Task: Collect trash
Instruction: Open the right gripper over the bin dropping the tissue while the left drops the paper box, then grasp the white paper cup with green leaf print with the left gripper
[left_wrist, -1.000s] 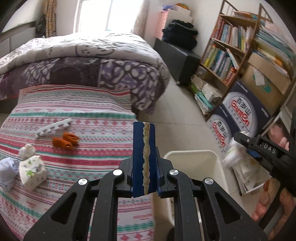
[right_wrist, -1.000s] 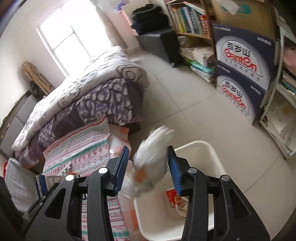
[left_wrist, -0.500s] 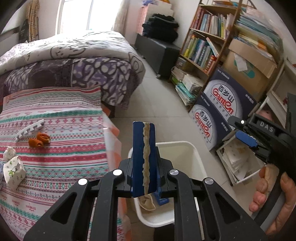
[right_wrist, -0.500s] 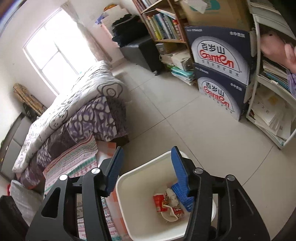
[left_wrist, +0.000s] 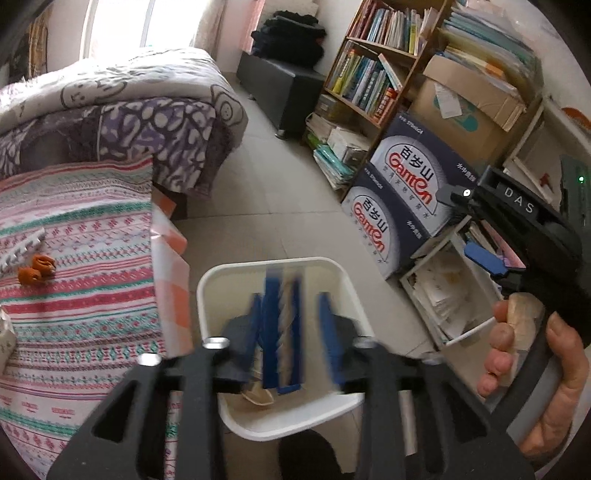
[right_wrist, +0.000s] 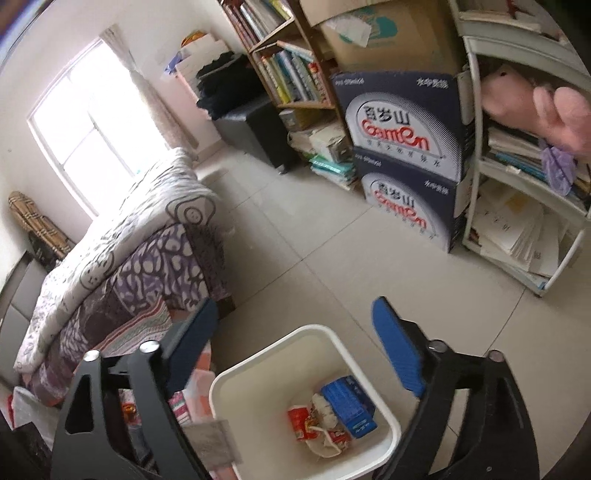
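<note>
While the left gripper (left_wrist: 291, 325) hangs over the white bin (left_wrist: 221, 280), its fingers have just been spreading, and a blue wrapper (left_wrist: 282, 332) drops free between them. Beside it, the right gripper (right_wrist: 291, 347) has opened wide and empty. Next, likely back to the orange peel (left_wrist: 35, 269) on the striped tabletop (left_wrist: 92, 258).

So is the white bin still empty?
No, the white bin already holds a blue box and red and white wrappers.
</note>
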